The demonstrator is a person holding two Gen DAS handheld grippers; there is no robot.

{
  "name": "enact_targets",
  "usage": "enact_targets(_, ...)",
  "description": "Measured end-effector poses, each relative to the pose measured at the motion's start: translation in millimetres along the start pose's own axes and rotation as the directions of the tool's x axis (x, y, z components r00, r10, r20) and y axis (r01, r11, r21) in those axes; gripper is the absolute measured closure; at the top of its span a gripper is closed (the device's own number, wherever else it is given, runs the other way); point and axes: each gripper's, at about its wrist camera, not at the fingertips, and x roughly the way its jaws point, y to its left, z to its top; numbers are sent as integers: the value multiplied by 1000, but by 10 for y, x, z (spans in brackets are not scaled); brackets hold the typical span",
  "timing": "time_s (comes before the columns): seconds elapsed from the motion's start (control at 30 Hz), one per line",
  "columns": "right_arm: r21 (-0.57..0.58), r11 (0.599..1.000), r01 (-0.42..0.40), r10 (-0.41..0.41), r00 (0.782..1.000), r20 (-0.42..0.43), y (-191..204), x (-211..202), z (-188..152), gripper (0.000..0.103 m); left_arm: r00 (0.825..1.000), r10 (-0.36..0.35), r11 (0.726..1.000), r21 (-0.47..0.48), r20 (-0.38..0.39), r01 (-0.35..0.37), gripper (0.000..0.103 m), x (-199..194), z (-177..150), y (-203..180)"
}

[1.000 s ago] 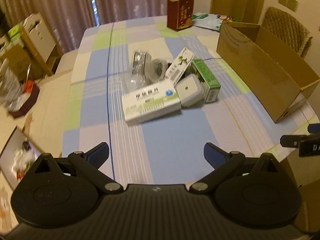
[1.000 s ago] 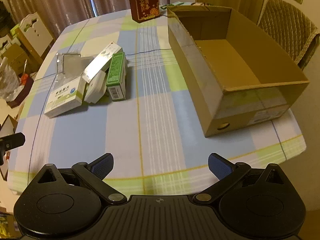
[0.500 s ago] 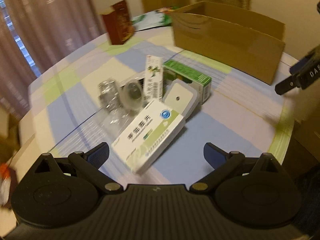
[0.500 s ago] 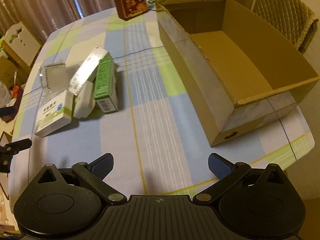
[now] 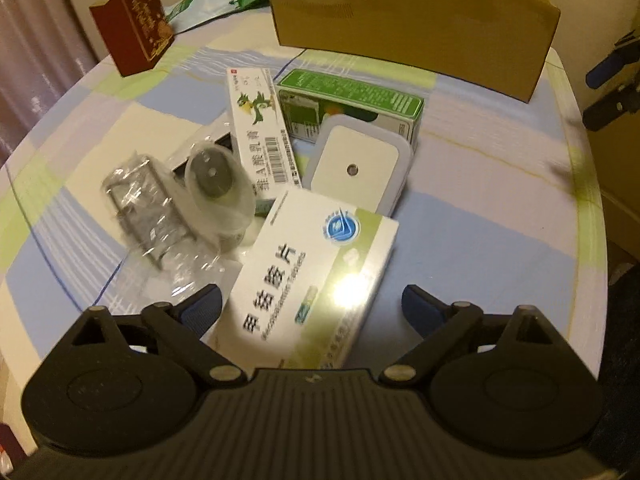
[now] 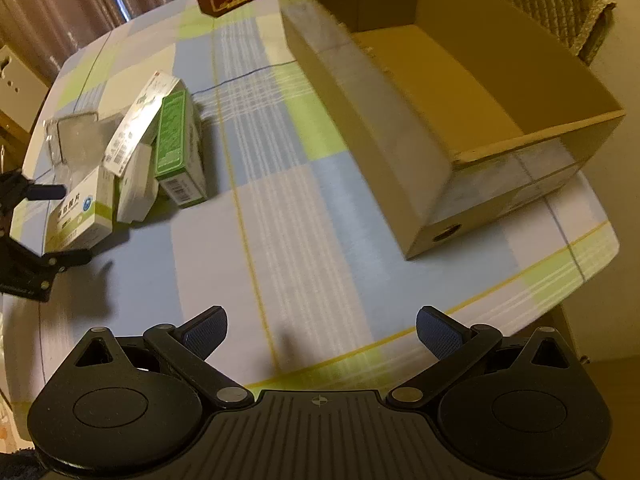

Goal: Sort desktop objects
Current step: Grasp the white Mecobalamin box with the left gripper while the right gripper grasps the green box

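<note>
Left wrist view: left gripper (image 5: pixel 311 307) points steeply down over the white-and-green flat medicine carton with a blue round logo (image 5: pixel 316 280). The carton's near end lies between the blue pads; the jaws are closing but set wide, with a gap to the carton on the right side, while contact on the left side cannot be told. Carton rests on the checked blue, green and cream tablecloth (image 5: pixel 480 240). Just beyond it sits a pile: white rounded-rectangle plastic case with a small centre hole (image 5: pixel 356 168), green oblong carton (image 5: pixel 352 100), long narrow white carton with a green bird print (image 5: pixel 262 120), and clear plastic bags holding grey metal parts (image 5: pixel 176 196). A brown open cardboard box (image 5: pixel 412 20) stands farther back and a dark red upright carton (image 5: pixel 134 20) at far left.

Right wrist view: right gripper (image 6: pixel 320 330) hangs over bare cloth, jaws wide apart, nothing between them. The cardboard box, interior bare, lies to the right; the pile lies to the left, with the left gripper's fingers either side of the white-and-green carton.
</note>
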Motion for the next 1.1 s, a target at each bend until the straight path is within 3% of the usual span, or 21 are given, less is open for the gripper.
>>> enact_targets(0.17,-26,1000,0,0,1000,-11,93,42,33,0,999,-40,999,-3,-37,40,30,95,-22,-16)
enact_targets(0.37,-38,999,-13,12,1000,-9,145,82,73,0,989,-99,995,-28,-112,97,32,-3,-209,-235)
enact_targets(0.6,-83,996,-36,39,998,40,306,97,229,0,989,-33,980,-197,-143,4,23,5,-290,-185)
enact_targets(0.7,-108,993,-51,59,995,81,385,85,334,0,989,-21,979,-202,-148,-9,32,-32,-310,-229)
enact_targets(0.8,-125,989,-84,102,984,148,450,78,523,0,989,15,973,-225,-147,-48,33,-110,-347,-257)
enact_targets(0.93,-158,976,-148,178,965,195,579,193,835,0,991,74,933,-342,-111,-108,33,-297,-389,-131)
enact_targets(1.07,-180,960,-213,241,959,150,767,448,1120,0,986,128,888,-430,-109,-163,33,-411,-338,70)
enact_targets(1.1,-184,957,-223,249,959,135,806,515,1173,5,984,138,883,-437,-112,-174,33,-417,-316,114)
